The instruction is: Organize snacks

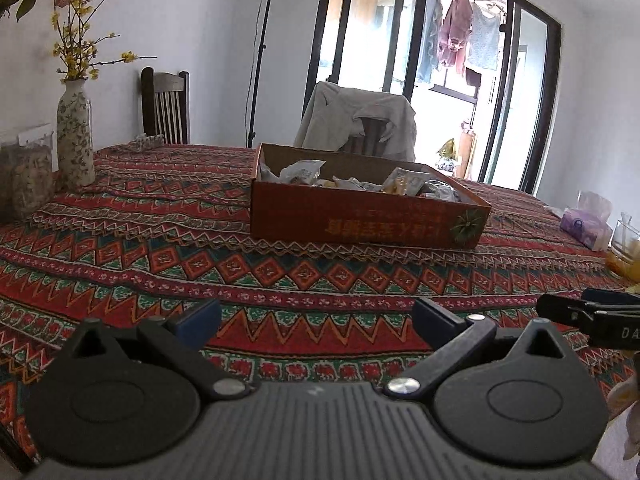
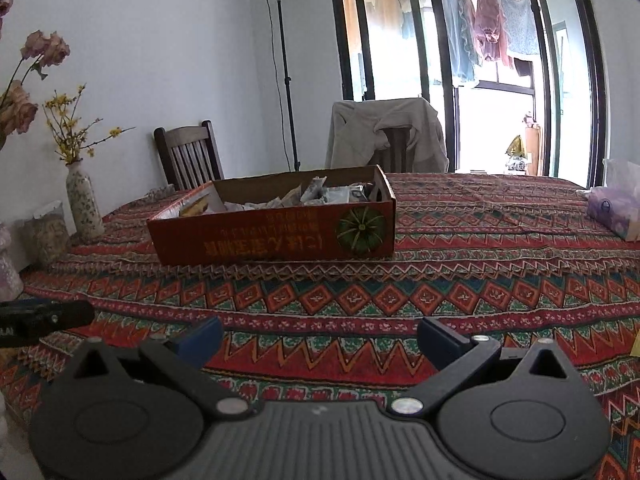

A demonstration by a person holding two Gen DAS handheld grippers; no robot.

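Holding nothing, two spread grippers, left gripper and right gripper; one snack box.

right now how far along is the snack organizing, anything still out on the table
Done, it seems: the snack packets lie inside the cardboard box, and no loose snacks show on the tablecloth in either view. In hand: nothing. The left gripper and right gripper are both open and empty, apart from the box. Left: possibly nothing, though how tidy the packets lie in the box is hard to tell.
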